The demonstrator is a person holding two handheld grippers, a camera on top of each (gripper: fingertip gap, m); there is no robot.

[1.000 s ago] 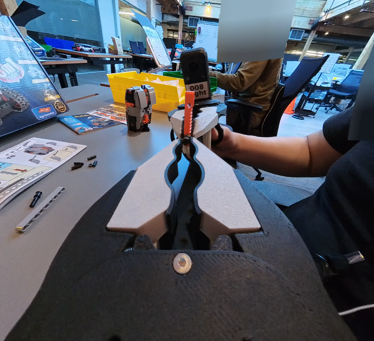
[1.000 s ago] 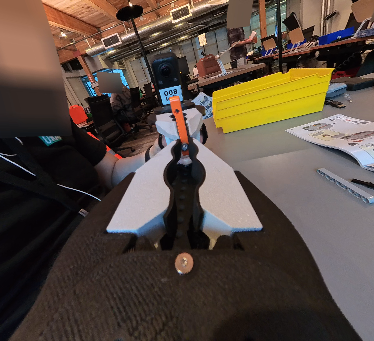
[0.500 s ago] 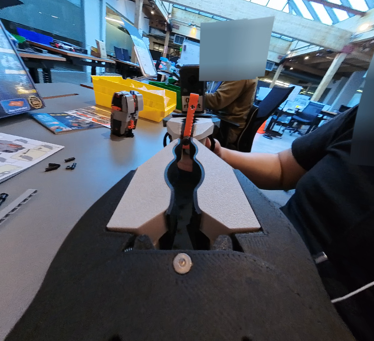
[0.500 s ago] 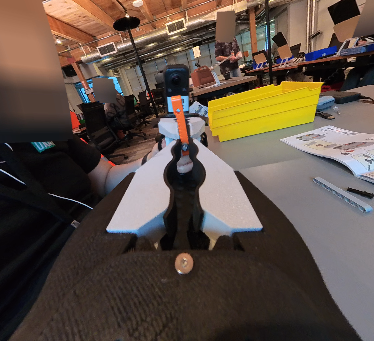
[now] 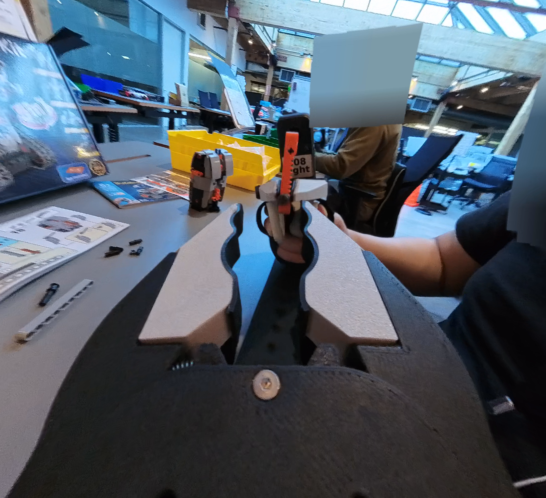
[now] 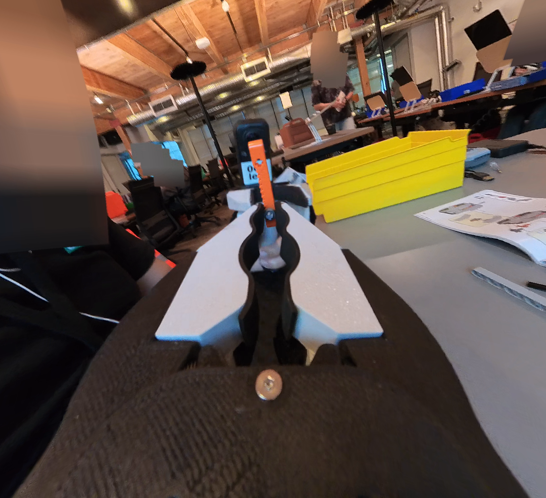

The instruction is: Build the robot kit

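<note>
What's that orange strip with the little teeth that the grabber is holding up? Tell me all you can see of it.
The orange toothed strip is a narrow, flat bar that looks like plastic, with a row of small teeth along one long edge and a cross-shaped hole near its top. It stands nearly upright in the air, leaning slightly. The right gripper is shut on its lower end, where a small pin shows. The left gripper is open and does not touch it.

The left gripper (image 5: 273,213), jaws spread and empty, points at the right gripper (image 5: 291,193), which clamps an upright orange toothed strip (image 5: 288,172). On the grey table (image 5: 165,227): a small grey-and-black brick model (image 5: 209,179), a yellow bin (image 5: 221,156), booklets (image 5: 47,235), a grey beam (image 5: 54,309) and black pins (image 5: 122,249).
</note>
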